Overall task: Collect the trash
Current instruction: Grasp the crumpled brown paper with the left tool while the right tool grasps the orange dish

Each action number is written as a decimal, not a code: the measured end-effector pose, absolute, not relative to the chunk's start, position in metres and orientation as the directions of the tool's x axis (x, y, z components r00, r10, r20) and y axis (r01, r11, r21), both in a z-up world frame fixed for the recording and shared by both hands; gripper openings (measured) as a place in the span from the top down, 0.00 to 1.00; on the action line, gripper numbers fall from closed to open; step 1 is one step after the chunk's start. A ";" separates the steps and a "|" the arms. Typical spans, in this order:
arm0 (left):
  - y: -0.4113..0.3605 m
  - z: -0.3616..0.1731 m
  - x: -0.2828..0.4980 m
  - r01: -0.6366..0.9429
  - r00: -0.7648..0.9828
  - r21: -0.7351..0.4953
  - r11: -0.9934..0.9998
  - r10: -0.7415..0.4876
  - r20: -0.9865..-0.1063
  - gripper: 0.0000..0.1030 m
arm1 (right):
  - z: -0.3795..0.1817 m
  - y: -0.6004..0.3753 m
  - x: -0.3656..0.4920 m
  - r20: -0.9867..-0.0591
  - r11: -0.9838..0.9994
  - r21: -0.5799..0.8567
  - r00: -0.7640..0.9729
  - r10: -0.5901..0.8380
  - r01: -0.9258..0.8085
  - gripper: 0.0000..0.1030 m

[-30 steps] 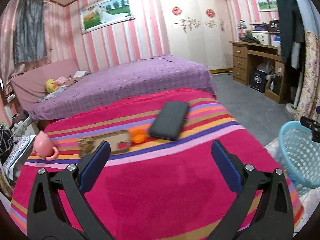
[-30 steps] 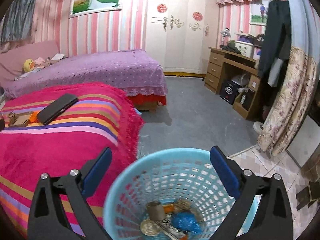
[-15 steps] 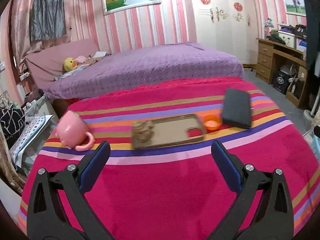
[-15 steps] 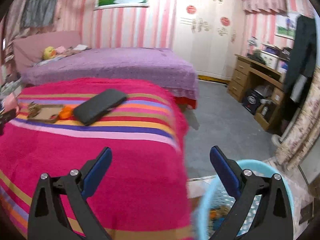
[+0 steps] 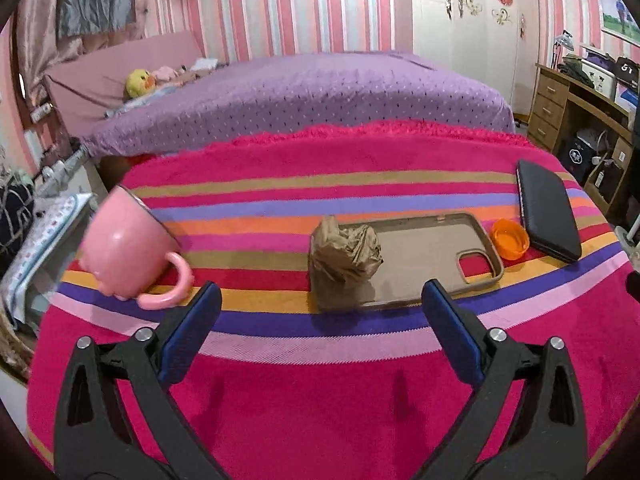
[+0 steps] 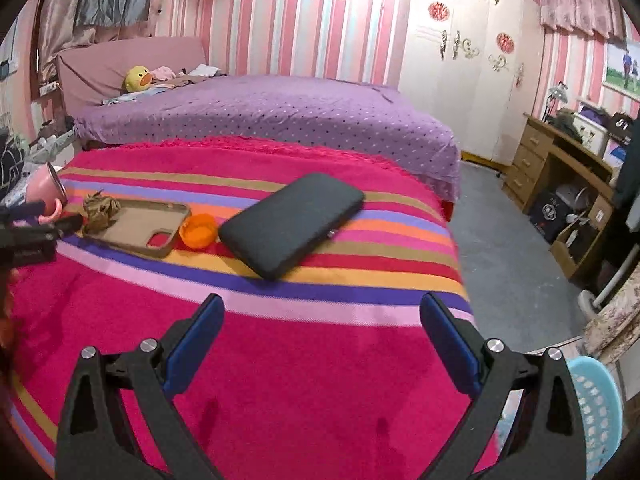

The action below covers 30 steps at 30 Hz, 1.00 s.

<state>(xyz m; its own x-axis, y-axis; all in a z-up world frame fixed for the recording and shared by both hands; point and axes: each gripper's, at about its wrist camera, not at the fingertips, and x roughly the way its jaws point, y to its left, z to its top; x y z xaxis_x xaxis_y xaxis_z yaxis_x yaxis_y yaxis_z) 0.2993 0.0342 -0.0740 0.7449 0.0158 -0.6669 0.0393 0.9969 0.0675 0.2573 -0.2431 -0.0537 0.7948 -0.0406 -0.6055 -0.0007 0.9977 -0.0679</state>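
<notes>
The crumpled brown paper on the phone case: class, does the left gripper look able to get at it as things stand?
Probably yes. The left gripper is open and faces the crumpled brown paper head on, with only bare blanket between. The pink mug lies off to one side, clear of that path.

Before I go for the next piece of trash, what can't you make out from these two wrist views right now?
- Basket contents: right wrist view, cut off by the frame edge and the right gripper.
- Inside of the pink mug: left wrist view, mouth faces away.
- What lies under the crumpled brown paper on the phone case: hidden by the paper itself.
- Left gripper in the right wrist view: only a blurred dark shape at the left edge.
</notes>
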 end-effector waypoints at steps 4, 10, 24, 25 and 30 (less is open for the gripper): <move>0.031 -0.076 0.314 0.052 0.732 0.060 0.997 0.003 -0.681 0.21 | -0.053 -0.230 0.276 -0.607 0.997 -0.073 0.794 -0.028 -0.021 0.07; 0.026 -0.083 0.323 0.105 0.705 0.036 0.994 -0.049 -0.707 0.65 | -0.058 -0.202 0.297 -0.621 0.992 -0.095 0.784 0.005 -0.082 0.14; 0.053 -0.069 0.280 0.057 0.748 0.057 0.997 -0.005 -0.664 0.74 | -0.080 -0.150 0.328 -0.694 0.967 -0.106 0.714 0.094 -0.230 0.42; 0.057 -0.069 0.278 0.046 0.745 0.039 0.998 -0.009 -0.667 0.74 | -0.080 -0.150 0.331 -0.696 0.968 -0.097 0.711 0.100 -0.231 0.42; 0.069 -0.063 0.267 0.023 0.751 0.018 1.000 -0.005 -0.660 0.74 | -0.081 -0.137 0.345 -0.699 0.957 -0.136 0.709 0.092 -0.258 0.42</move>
